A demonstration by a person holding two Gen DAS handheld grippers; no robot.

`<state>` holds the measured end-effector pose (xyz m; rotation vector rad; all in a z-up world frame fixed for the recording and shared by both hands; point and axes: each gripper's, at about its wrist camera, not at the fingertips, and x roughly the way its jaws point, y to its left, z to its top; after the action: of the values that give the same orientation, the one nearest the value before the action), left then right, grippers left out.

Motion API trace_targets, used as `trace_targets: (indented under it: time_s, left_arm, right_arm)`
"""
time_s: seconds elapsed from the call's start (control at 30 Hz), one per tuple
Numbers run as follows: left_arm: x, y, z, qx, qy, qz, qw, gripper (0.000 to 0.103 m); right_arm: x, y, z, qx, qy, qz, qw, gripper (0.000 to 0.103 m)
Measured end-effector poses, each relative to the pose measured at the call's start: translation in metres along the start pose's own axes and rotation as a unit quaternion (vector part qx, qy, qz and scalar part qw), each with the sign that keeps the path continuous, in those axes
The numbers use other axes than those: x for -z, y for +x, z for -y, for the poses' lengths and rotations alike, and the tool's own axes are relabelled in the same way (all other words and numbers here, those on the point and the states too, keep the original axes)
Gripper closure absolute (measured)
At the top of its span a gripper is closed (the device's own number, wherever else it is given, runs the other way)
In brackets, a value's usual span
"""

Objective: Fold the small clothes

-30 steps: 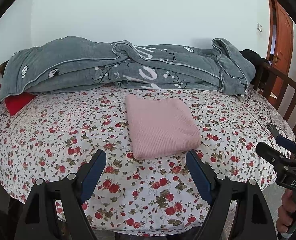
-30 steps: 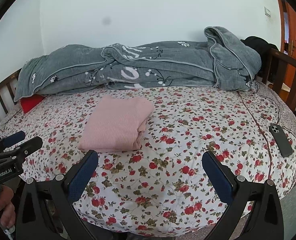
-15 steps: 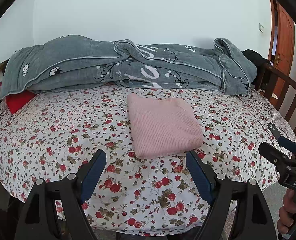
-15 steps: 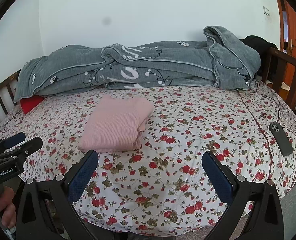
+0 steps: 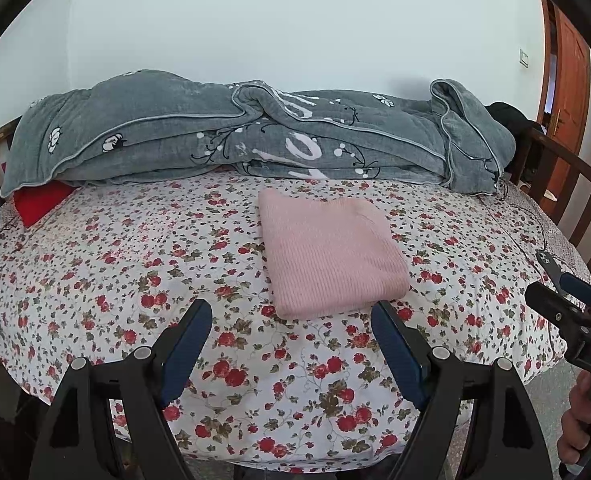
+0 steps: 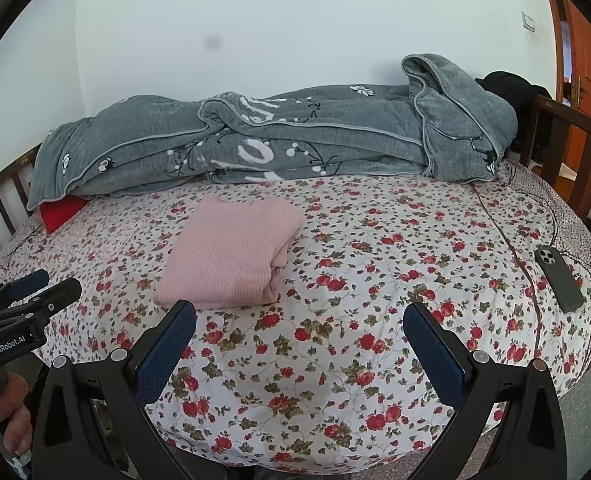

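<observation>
lying folded, pink garment (image 5: 329, 254) runs lengthwise toward the grey quilt (image 5: 255, 136).

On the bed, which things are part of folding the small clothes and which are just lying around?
Part of the job:
pink knit garment, already folded
left gripper, open
right gripper, open

Just lying around:
grey quilt, bunched along the wall
red item, under the quilt's end
phone, near the bed's right edge
flowered sheet
</observation>
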<state>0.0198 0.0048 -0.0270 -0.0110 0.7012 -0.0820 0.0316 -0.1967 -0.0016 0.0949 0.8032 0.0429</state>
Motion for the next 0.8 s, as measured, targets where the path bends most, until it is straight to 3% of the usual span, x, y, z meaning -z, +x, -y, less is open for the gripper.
trace_targets:
  time_s: [0.8]
  left_arm:
    - [-0.0075,-0.0081,-0.0024,-0.006,-0.004,0.009,0.9999,0.022]
  right_arm:
    - [-0.0038,-0.0054,-0.0005,0.004,0.005,0.005,1.000,0.001]
